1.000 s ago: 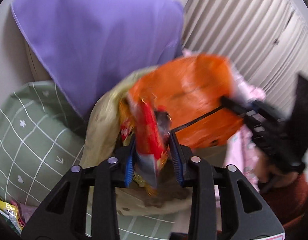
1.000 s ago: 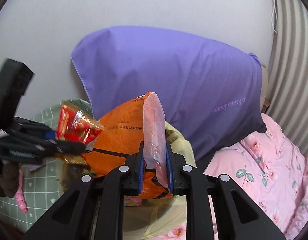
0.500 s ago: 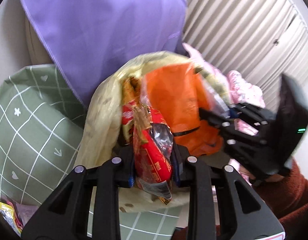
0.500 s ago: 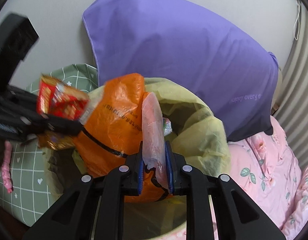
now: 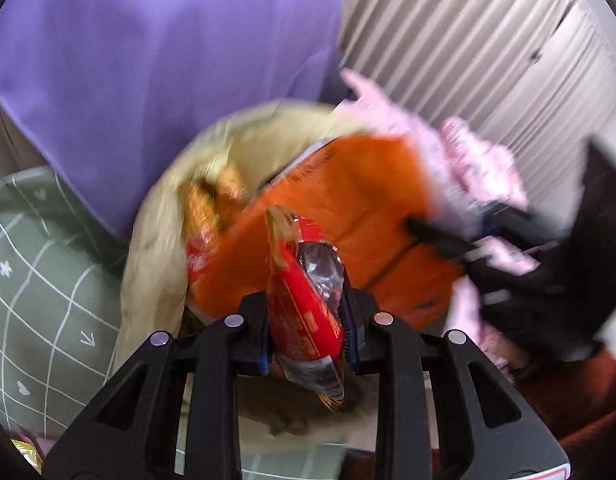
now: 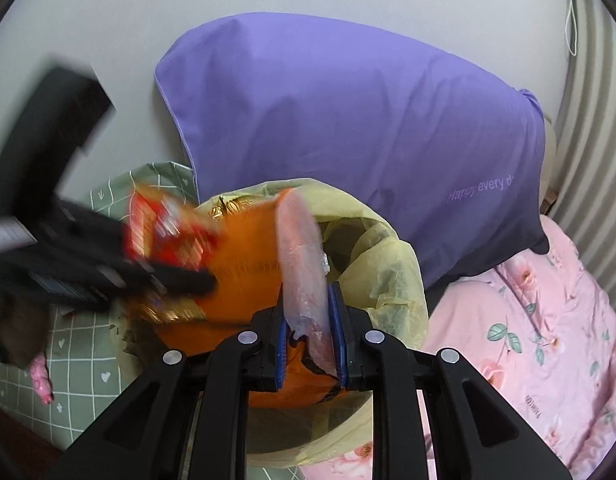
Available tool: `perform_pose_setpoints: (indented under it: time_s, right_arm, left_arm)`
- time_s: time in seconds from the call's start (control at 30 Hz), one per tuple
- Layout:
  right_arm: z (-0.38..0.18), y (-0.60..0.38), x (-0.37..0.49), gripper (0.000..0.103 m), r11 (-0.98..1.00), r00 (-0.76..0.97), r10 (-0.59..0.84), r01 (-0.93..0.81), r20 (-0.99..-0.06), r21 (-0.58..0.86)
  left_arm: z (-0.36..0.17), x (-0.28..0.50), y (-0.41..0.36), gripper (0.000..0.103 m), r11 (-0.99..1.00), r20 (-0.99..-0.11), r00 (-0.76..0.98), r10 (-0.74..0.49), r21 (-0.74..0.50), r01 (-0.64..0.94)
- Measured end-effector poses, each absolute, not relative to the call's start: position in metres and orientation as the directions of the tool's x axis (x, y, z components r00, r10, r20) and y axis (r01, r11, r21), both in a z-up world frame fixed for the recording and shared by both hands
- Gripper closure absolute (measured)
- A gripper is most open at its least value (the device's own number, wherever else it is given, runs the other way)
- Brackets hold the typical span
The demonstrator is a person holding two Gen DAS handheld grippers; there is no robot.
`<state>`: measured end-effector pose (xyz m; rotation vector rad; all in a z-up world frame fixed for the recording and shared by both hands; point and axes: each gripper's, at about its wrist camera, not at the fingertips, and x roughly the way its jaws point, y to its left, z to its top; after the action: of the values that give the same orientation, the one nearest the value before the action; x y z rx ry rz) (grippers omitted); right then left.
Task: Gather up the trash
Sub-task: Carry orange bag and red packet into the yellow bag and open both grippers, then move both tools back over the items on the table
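Note:
My left gripper (image 5: 306, 330) is shut on a red snack wrapper (image 5: 304, 304) with a silvery inside, held over the mouth of a bin lined with a pale yellow bag (image 5: 156, 248). My right gripper (image 6: 311, 346) is shut on the clear edge of an orange plastic bag (image 6: 244, 280), which hangs into the same yellow-lined bin (image 6: 388, 264). In the left wrist view the orange bag (image 5: 348, 208) fills the bin's opening and the right gripper (image 5: 460, 248) shows blurred at the right. The right wrist view shows the left gripper (image 6: 188, 276) blurred at the left, with the red wrapper (image 6: 164, 232) in it.
A large purple pillow (image 6: 348, 128) leans against the wall behind the bin. A green grid-pattern sheet (image 5: 40, 280) lies to the left and a pink floral quilt (image 6: 528, 340) to the right. Pleated blinds (image 5: 468, 40) stand at the far right. More wrappers (image 5: 26, 454) lie at the lower left.
Both grippers have sunk toward the bin's mouth. The orange bag has gone lower into the yellow liner, and the red wrapper now sits closer over the opening.

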<state>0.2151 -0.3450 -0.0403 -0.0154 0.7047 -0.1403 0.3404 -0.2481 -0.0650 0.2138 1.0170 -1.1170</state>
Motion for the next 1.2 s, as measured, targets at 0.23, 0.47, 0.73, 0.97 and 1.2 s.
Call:
perform_pose_setpoints:
  time_s: [0.23,0.47,0.73,0.97,1.2]
  right_arm:
    - [-0.063,-0.344,0.236,0.084,0.986,0.699,-0.166,0.128,-0.695,-0.107]
    - [-0.064,-0.341,0.228,0.084,0.986,0.707,-0.167,0.128,-0.687,-0.108]
    - [-0.059,-0.35,0.213,0.084,0.986,0.728,-0.147,0.162,-0.67,-0.041]
    - [-0.052,-0.352,0.203,0.068,0.983,0.751,-0.146,0.181,-0.644,-0.012]
    - [-0.04,-0.348,0.189,0.057,0.976,0.769,-0.185,0.217,-0.612,-0.022]
  left_arm:
    - [-0.087,0.344,-0.26,0.079,0.496,-0.804,0.115,-0.584,-0.24,0.835]
    - [-0.08,0.336,-0.244,0.079,0.487,-0.78,0.09,-0.62,-0.292,0.823]
    - [-0.068,0.332,-0.23,0.066,0.477,-0.702,0.084,-0.708,-0.387,0.789]
    - [-0.055,0.333,-0.208,0.05,0.521,-0.642,0.164,-0.749,-0.418,0.744]
    - [-0.032,0.326,-0.166,0.04,0.597,-0.568,0.31,-0.763,-0.433,0.675]
